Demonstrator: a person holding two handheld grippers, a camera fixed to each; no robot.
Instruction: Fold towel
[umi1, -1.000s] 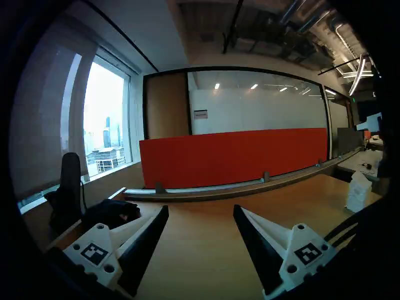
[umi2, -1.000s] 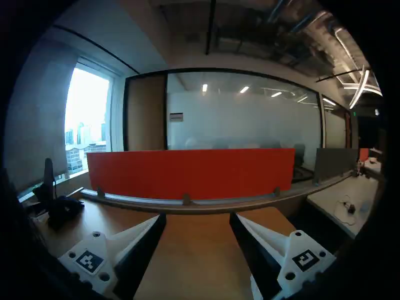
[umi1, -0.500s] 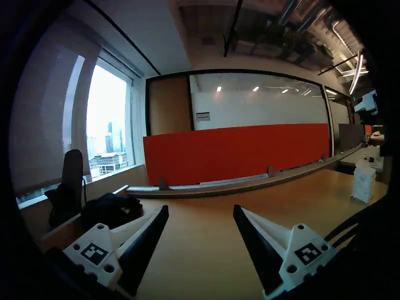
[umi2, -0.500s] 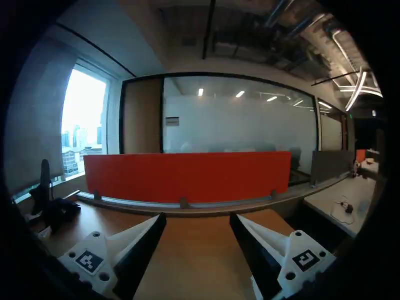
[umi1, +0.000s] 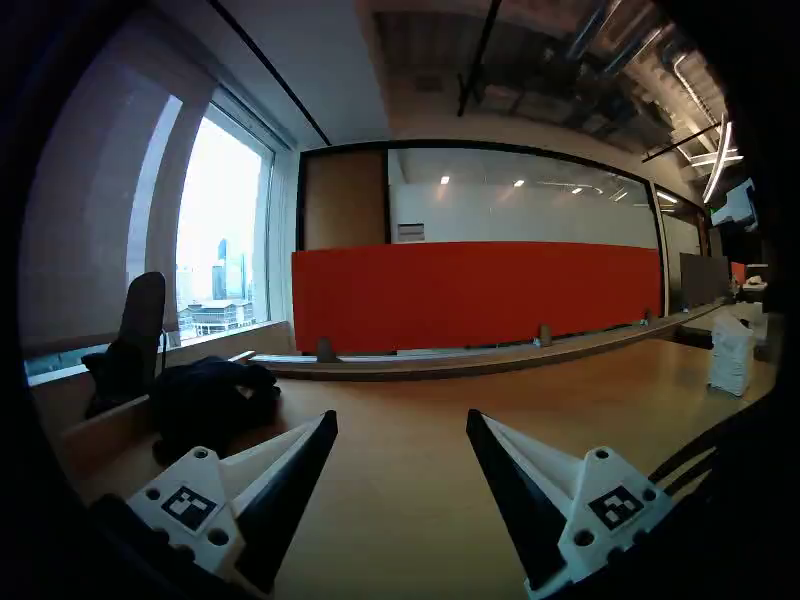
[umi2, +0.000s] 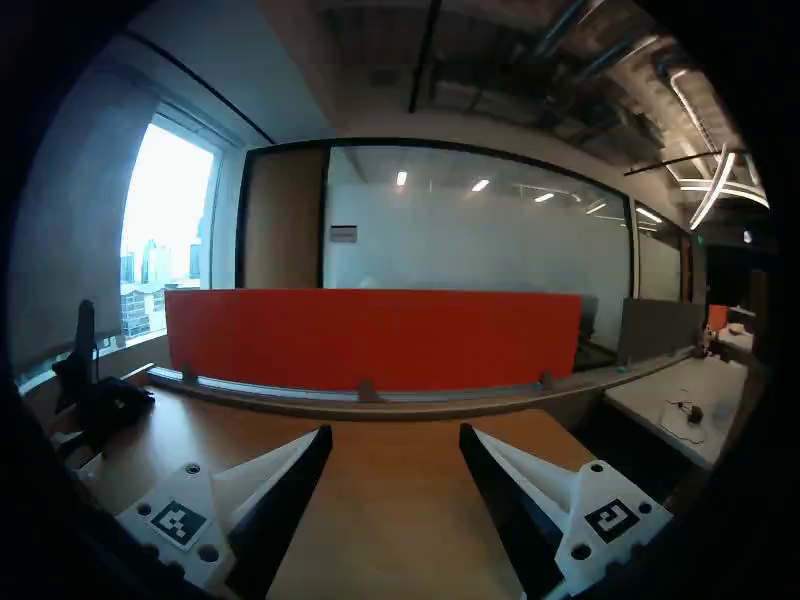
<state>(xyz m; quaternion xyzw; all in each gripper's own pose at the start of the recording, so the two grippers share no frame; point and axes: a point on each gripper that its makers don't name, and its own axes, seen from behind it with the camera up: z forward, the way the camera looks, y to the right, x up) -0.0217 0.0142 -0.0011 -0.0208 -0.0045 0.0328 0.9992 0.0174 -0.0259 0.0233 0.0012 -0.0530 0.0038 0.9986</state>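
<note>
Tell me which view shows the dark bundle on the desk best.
The left gripper view: the dark bundle lies large and close on the desk. The right gripper view shows it small and dim at the far left.

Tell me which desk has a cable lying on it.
The white desk on the right, not the wooden desk beneath the right tongs.

No legible text anywhere — the wall sign (umi1: 411, 232) is too small
</note>
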